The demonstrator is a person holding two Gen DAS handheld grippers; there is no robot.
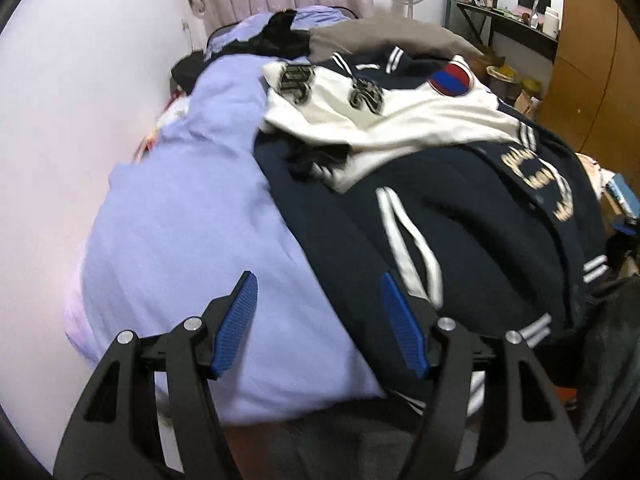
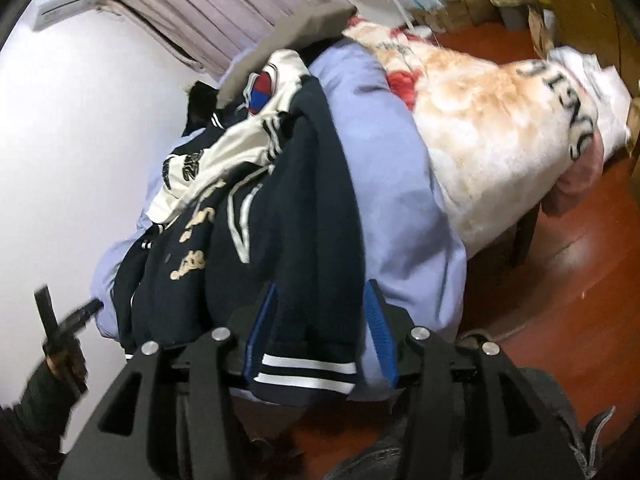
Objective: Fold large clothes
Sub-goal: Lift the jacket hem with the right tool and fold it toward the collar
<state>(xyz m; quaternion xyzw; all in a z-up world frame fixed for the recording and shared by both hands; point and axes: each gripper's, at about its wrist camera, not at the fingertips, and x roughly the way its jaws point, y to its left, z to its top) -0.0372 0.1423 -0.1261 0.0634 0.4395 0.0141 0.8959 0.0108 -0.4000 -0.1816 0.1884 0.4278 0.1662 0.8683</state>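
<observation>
So we're hanging the left gripper (image 1: 318,292) spread wide over the lavender quilt (image 1: 192,220), while our right gripper (image 2: 320,304) is straddling the jacket (image 2: 280,220) hem, not visibly pinching.

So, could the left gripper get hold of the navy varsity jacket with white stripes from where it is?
Probably yes: the left gripper is open above the lavender bedding, and the navy varsity jacket lies beside its right finger with nothing covering that edge.

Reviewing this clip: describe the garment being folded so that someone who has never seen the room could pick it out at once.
On the bed, over the lilac duvet, lies a navy varsity jacket. The right gripper has its striped hem between its open fingers. Cream sleeves, number patches and a red-and-blue round badge set it apart from the plain bedding.
</observation>
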